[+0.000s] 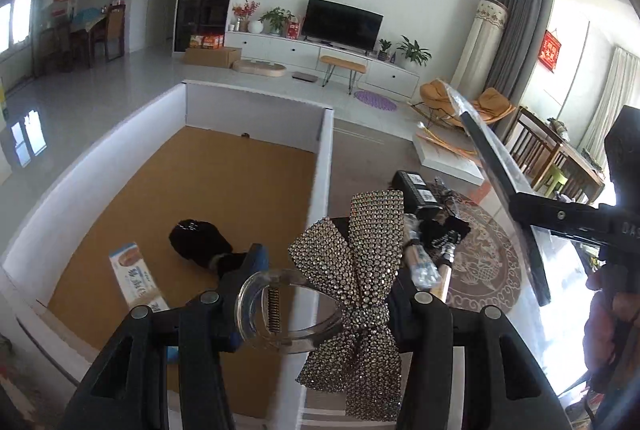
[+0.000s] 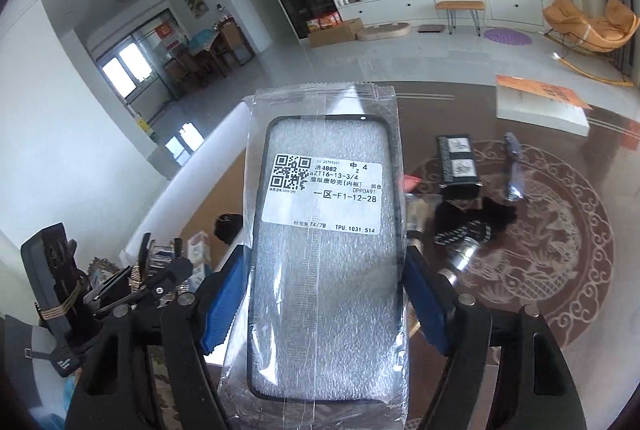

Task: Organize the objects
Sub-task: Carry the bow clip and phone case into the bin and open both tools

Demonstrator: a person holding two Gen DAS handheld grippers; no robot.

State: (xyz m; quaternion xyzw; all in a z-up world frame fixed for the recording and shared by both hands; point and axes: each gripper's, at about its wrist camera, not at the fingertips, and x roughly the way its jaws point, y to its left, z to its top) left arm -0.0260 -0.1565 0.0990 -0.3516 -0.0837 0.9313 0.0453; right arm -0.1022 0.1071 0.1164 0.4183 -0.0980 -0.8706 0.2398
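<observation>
My left gripper (image 1: 320, 294) is shut on a rhinestone bow hair clip (image 1: 356, 270) with a clear plastic claw, held above the right wall of a white box (image 1: 324, 166) with a brown floor. In the box lie a black fuzzy item (image 1: 196, 238) and a blue-and-white carton (image 1: 136, 278). My right gripper (image 2: 324, 294) is shut on a bagged black phone case (image 2: 328, 230) with a white label, held upright above the table. The case and right gripper also show in the left wrist view (image 1: 504, 190).
On the glass table with a round dragon pattern (image 2: 560, 250) lie a black box with two labels (image 2: 458, 166), black-and-white fabric (image 2: 468, 226), a small wrapped item (image 2: 514, 170) and a white-and-orange flat box (image 2: 540, 106). Living room furniture stands beyond.
</observation>
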